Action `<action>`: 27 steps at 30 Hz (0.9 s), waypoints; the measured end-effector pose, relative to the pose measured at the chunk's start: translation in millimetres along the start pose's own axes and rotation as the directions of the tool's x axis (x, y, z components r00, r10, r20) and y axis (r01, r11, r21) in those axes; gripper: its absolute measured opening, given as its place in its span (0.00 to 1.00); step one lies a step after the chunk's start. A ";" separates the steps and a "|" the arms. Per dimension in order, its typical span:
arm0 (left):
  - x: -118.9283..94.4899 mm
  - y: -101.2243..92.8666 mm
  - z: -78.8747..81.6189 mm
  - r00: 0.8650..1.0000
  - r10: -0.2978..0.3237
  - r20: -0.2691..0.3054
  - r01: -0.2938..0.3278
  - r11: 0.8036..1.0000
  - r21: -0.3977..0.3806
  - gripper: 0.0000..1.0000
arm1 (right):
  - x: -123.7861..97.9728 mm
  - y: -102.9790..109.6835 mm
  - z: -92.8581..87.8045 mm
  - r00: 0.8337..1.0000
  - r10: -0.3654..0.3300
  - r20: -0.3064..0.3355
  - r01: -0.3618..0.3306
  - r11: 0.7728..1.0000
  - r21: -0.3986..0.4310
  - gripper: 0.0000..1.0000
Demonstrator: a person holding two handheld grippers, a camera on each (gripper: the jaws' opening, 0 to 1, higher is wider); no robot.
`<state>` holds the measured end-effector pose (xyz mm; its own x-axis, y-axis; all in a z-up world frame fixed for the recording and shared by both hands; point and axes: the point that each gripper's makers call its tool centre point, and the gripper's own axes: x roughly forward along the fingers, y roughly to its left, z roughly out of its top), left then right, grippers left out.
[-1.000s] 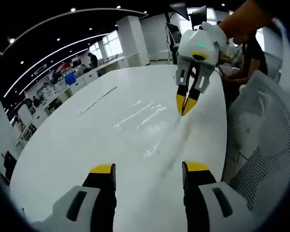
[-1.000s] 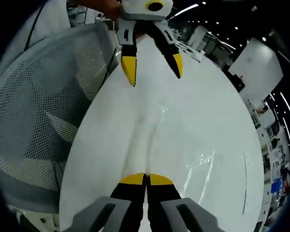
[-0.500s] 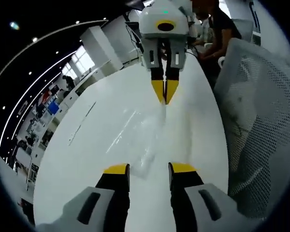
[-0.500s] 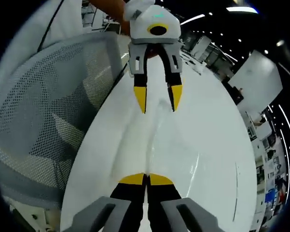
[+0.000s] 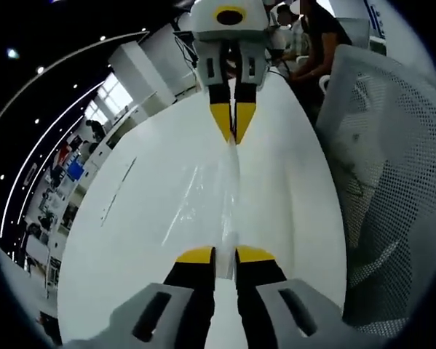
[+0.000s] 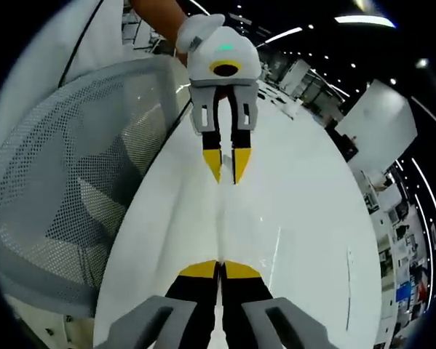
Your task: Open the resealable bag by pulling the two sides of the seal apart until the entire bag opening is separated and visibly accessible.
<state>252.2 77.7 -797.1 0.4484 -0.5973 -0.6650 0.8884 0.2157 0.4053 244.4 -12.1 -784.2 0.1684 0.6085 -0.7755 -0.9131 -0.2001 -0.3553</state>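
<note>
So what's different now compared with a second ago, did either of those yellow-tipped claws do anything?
The left hand-held gripper closed: its jaws stood wide apart a second ago and now pinch the near edge of the clear bag. The right hand-held gripper stayed shut on the bag's other edge throughout. The bag is stretched between them above the white table.

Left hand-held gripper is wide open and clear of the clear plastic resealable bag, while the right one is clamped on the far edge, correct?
Not quite. The left hand-held gripper is nearly closed on the near edge of the clear plastic resealable bag, as the left gripper view shows. The right hand-held gripper is indeed clamped on the far edge.
</note>
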 end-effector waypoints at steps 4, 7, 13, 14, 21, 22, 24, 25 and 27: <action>-1.9 -0.2 -1.1 1.000 -0.009 -0.006 0.009 1.000 0.009 0.06 | 0.6 1.8 0.9 1.000 -0.001 0.008 0.001 0.999 0.037 0.00; -3.1 -0.1 -1.2 1.000 -0.016 -0.007 0.016 1.000 0.016 0.01 | 1.9 3.4 2.0 1.000 -0.004 0.010 0.003 0.996 0.093 0.00; -6.5 1.1 1.8 1.000 -0.023 0.000 0.023 1.000 0.020 0.00 | 3.0 -1.1 13.9 0.999 -0.032 0.039 0.026 0.989 0.144 0.07; -6.6 1.1 3.1 1.000 -0.025 0.004 0.025 1.000 0.016 0.00 | 3.8 -1.8 19.2 0.998 -0.034 0.053 0.025 0.986 0.165 0.07; -7.6 -1.9 10.8 0.999 -0.041 0.018 0.040 0.999 0.028 0.00 | 17.6 -0.9 50.6 0.993 -0.037 0.110 0.018 0.985 0.174 0.11; -7.4 -2.3 11.6 0.999 -0.043 0.021 0.042 0.999 0.030 0.00 | 18.6 -1.0 52.3 0.993 -0.038 0.113 0.018 0.985 0.174 0.11; -7.2 -2.7 14.0 0.999 -0.047 0.026 0.046 0.998 0.038 0.00 | 23.6 -2.6 61.6 0.990 -0.044 0.132 0.020 0.984 0.179 0.11; -7.2 -2.7 15.5 0.998 -0.049 0.031 0.047 0.998 0.044 0.00 | 25.6 -3.6 65.5 0.989 -0.048 0.139 0.021 0.983 0.183 0.11; -7.2 -3.5 17.5 0.998 -0.054 0.033 0.052 0.998 0.041 0.00 | 29.4 -5.8 76.0 0.985 -0.056 0.162 0.025 0.982 0.186 0.11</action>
<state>244.1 67.7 -782.8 0.3967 -0.6332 -0.6646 0.9058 0.1524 0.3954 226.4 65.3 -765.3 0.1567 0.7349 -0.6599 -0.9617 -0.0386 -0.2713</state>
